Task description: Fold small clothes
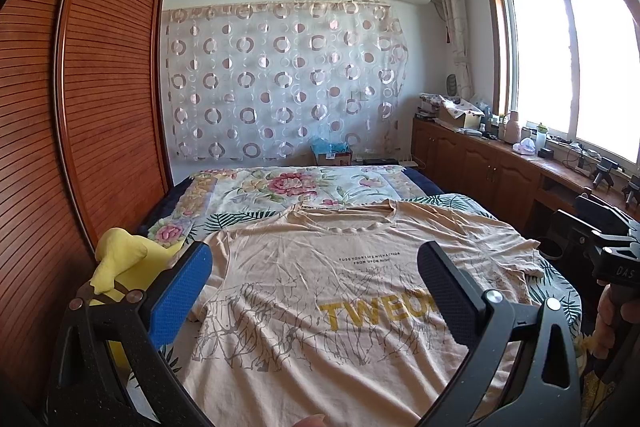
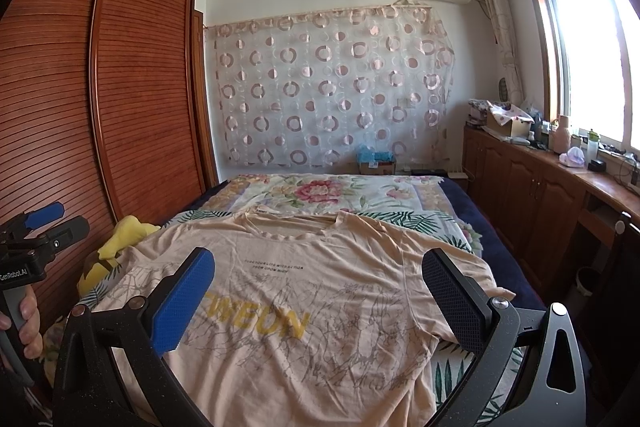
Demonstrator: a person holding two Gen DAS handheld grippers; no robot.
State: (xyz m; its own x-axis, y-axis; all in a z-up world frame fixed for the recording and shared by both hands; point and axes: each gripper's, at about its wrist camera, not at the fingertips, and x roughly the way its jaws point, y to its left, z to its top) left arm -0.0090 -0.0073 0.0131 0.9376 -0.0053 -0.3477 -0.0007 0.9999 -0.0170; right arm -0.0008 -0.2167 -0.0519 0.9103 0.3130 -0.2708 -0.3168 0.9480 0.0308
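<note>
A beige T-shirt (image 1: pixel 320 291) with yellow "TWEON" lettering lies spread flat, front up, on the bed, collar pointing away from me; it also shows in the right wrist view (image 2: pixel 320 291). My left gripper (image 1: pixel 316 263) is open and empty, held above the shirt's chest. My right gripper (image 2: pixel 320 271) is open and empty, above the shirt's right half. The right gripper's body (image 1: pixel 608 247) shows at the right edge of the left wrist view. The left gripper's body (image 2: pixel 36 231) shows at the left edge of the right wrist view.
The bed has a floral cover (image 1: pixel 296 187). A yellow plush toy (image 1: pixel 124 259) lies at the bed's left edge beside a wooden slatted wardrobe (image 1: pixel 100 87). A low wooden cabinet (image 1: pixel 500 163) with clutter runs under the window on the right. A bin (image 2: pixel 588 279) stands beside the bed.
</note>
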